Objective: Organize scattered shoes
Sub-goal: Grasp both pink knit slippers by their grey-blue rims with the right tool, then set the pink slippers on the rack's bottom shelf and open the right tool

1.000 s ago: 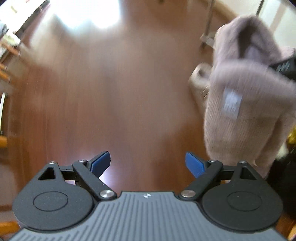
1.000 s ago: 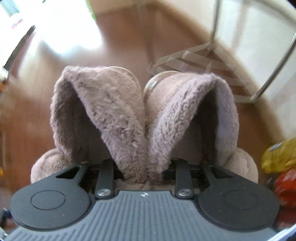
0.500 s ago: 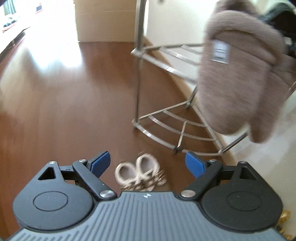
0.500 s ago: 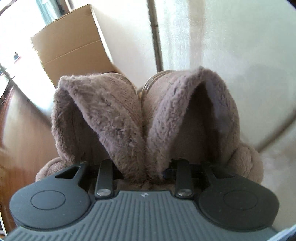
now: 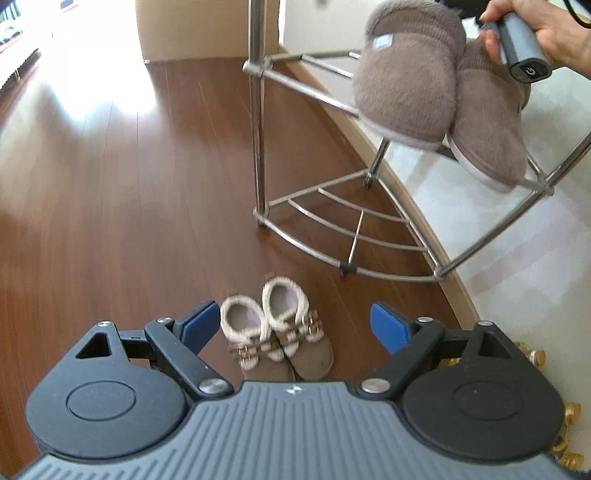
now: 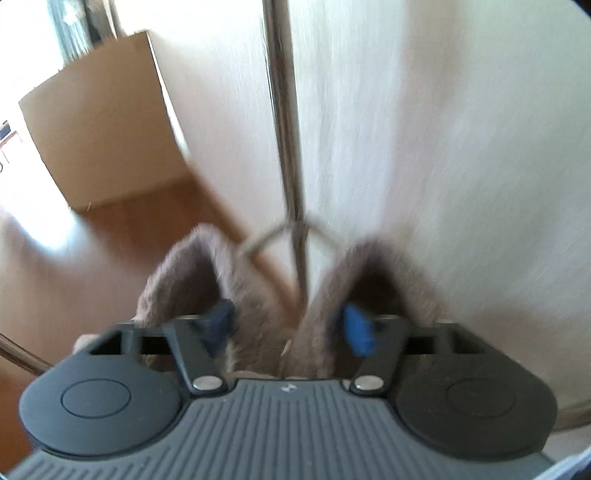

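1. Brown wooden floor (image 5: 110, 192) fills the room, with a pale wall behind and a cardboard box (image 6: 99, 125) standing in the corner.

2. Nearest, the left gripper (image 5: 293, 326) has its blue-padded fingers wide apart and holds nothing. The small fur-lined shoes (image 5: 275, 332) stand as a neat pair on the floor between the fingers, about 12 o'clock and low in the left wrist view, not touched by either pad.

3. Farther, at 1 o'clock, stands the metal corner rack (image 5: 354, 236). Its lower shelf carries nothing.

4. Farthest, at 2 o'clock, the taupe slippers (image 5: 424, 88) lie on the upper shelf, toes tilted down toward the camera. The right hand (image 5: 554, 33) is behind them.

5. In the right wrist view, which is blurred, the right gripper (image 6: 288, 328) has its fingers parted. One pad sits inside each slipper opening, and I see no squeeze on the fabric.

6. My judgement: the step in hand is releasing the slippers on the rack. Next, the right gripper should back straight out without dragging them off the bars. Then the left one should lower onto the small pair and close on their inner edges.
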